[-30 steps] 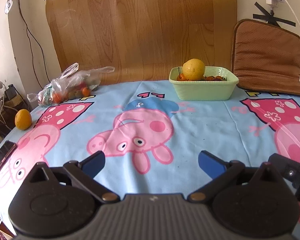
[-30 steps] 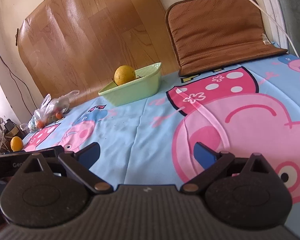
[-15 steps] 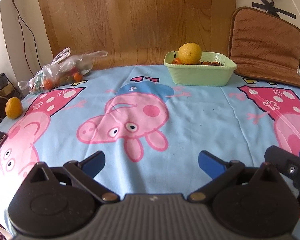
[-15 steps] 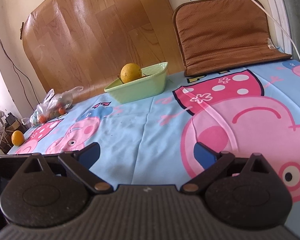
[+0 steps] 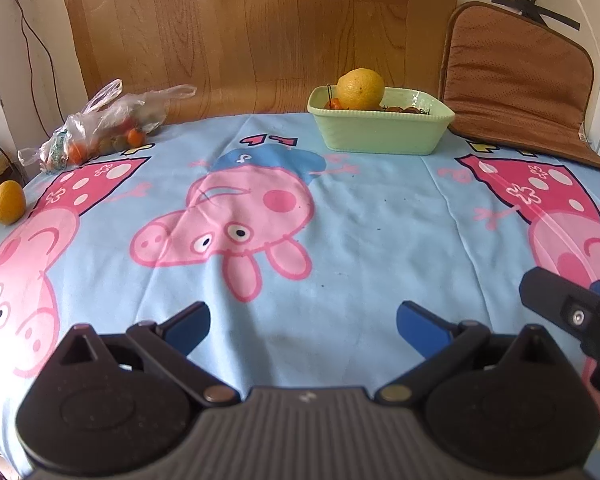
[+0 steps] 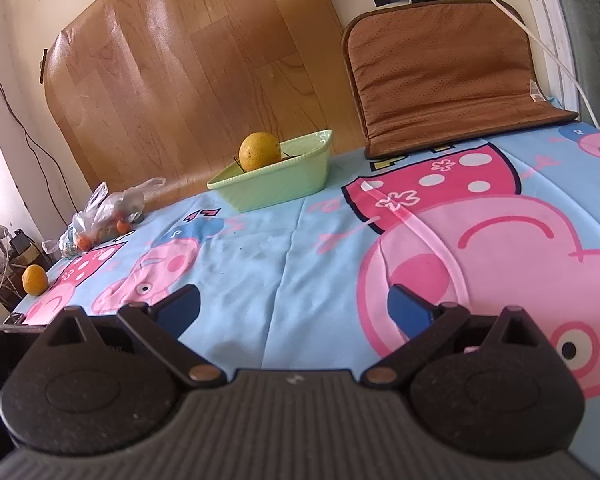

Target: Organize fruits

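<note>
A pale green dish (image 5: 380, 134) (image 6: 276, 190) stands at the back of the table with a large yellow citrus (image 5: 360, 89) (image 6: 260, 151) and small dark red fruits in it. A lone yellow-orange fruit (image 5: 8, 202) (image 6: 35, 279) lies at the table's left edge. A clear plastic bag (image 5: 104, 128) (image 6: 106, 220) with small orange and green fruits lies at the back left. My left gripper (image 5: 303, 322) is open above the cloth, holding nothing. My right gripper (image 6: 294, 306) is open too, with nothing between its fingers; part of it shows at the right of the left wrist view.
A blue cartoon-pig cloth (image 5: 340, 220) covers the table. A wood-grain sheet (image 5: 260, 32) leans against the back wall, and a brown padded mat (image 5: 516, 80) (image 6: 448, 76) rests at the back right. Cables and clutter sit past the left edge (image 6: 0, 264).
Both grippers have risen and moved forward a little, so the dish, bag and lone fruit sit lower in the views. Both stay open.
</note>
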A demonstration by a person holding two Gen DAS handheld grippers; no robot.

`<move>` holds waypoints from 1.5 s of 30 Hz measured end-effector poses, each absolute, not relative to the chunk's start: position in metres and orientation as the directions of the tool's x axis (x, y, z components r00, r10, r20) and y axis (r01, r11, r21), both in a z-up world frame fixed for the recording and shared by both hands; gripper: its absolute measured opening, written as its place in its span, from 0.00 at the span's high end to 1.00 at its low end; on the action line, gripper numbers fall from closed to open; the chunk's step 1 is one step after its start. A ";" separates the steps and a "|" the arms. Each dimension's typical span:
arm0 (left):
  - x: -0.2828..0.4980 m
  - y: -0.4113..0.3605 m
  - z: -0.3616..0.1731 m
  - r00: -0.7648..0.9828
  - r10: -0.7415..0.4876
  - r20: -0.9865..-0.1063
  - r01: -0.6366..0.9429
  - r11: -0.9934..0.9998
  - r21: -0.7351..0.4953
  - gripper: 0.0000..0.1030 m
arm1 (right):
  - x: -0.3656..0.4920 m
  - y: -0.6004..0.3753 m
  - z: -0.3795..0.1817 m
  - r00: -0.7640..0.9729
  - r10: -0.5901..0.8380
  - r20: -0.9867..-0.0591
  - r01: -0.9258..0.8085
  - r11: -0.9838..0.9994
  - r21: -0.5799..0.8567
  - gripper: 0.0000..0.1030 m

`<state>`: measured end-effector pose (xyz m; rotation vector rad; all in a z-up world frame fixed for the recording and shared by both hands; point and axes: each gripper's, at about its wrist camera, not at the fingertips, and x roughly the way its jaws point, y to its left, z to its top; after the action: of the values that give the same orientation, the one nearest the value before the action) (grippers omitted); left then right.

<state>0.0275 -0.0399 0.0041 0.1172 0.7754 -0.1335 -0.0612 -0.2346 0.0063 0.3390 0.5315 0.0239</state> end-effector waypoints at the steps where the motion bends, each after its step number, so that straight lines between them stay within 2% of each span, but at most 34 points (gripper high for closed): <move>1: 0.028 -0.040 0.004 0.706 -0.077 -0.704 0.164 0.985 0.057 0.00 | -0.061 -0.234 0.006 0.863 0.110 -0.494 0.064 0.944 0.322 0.02; 45: 0.034 -0.037 -0.003 0.681 -0.036 -0.732 0.127 0.990 0.070 0.00 | -0.061 -0.233 0.008 0.867 0.106 -0.488 0.066 0.944 0.323 0.02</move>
<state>0.0335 -0.0369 -0.0035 0.1178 0.8173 -0.0913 -0.0615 -0.2331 0.0080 0.3388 0.5245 0.0213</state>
